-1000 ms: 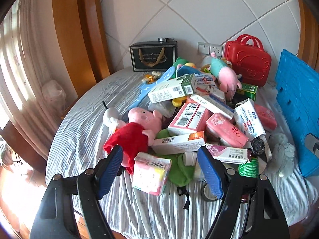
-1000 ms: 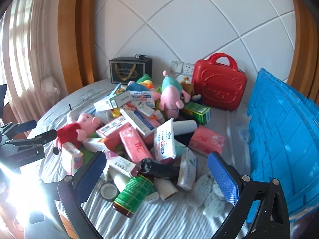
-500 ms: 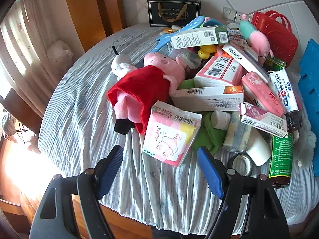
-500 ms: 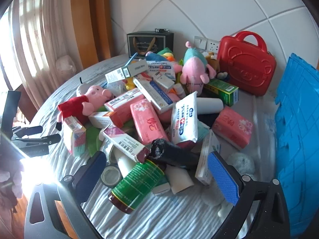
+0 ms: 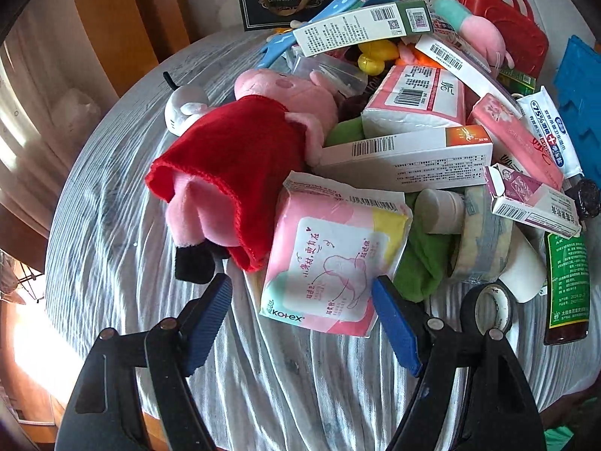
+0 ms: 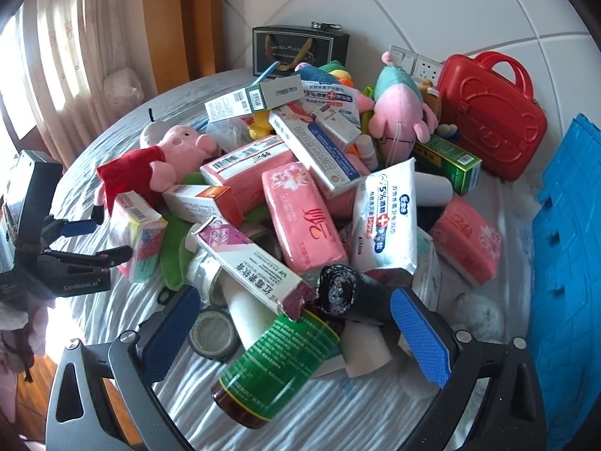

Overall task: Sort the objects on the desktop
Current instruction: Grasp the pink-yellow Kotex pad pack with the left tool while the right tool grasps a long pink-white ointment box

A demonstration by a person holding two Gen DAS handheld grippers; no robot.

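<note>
A heap of boxes, tissue packs, bottles and plush toys lies on a round table with a grey striped cloth (image 5: 112,233). My left gripper (image 5: 302,308) is open, its blue pads either side of the near end of a pink Kotex pack (image 5: 330,259), also in the right wrist view (image 6: 137,236). A pink pig plush in a red dress (image 5: 240,158) lies just left of the pack. My right gripper (image 6: 291,323) is open, over a green-labelled brown bottle (image 6: 274,368), a black roll (image 6: 345,293) and a purple-and-white box (image 6: 248,263).
A blue crate (image 6: 567,248) stands at the right. A red toy case (image 6: 492,105) and a black gift bag (image 6: 300,50) stand at the back by the wall. A tape roll (image 6: 212,338) lies near the front edge. The left gripper shows at the left of the right wrist view (image 6: 94,240).
Both grippers have moved forward and down toward the heap. The left one has closed in on the pink Kotex pack, the right one on the green-labelled bottle. Both stay open.
</note>
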